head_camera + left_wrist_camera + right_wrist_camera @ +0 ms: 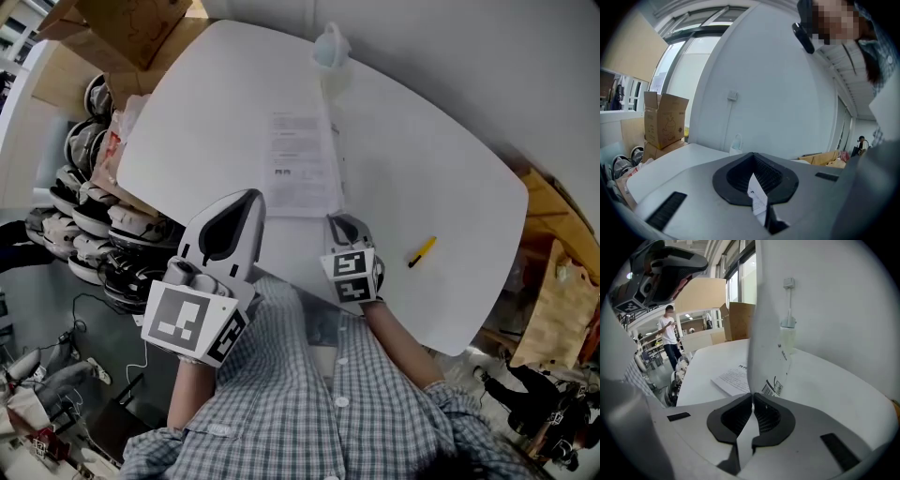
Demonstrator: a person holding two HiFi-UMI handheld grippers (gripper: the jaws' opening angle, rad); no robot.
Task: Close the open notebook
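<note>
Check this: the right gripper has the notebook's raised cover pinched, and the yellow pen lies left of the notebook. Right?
One thing is wrong: the yellow pen lies right of the notebook, not left, as the head view shows. The right gripper does have the raised cover pinched.

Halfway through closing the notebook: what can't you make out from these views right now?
Notebook print: too small in the head view, partly hidden by the lifted cover in the right gripper view.
Cover's inner face: turned away from the right tongs gripping it; edge-on in the head view.
White slip at the left tongs: held or merely behind them, left gripper view doesn't show.
Table's near edge: under the shirt, head view.
</note>
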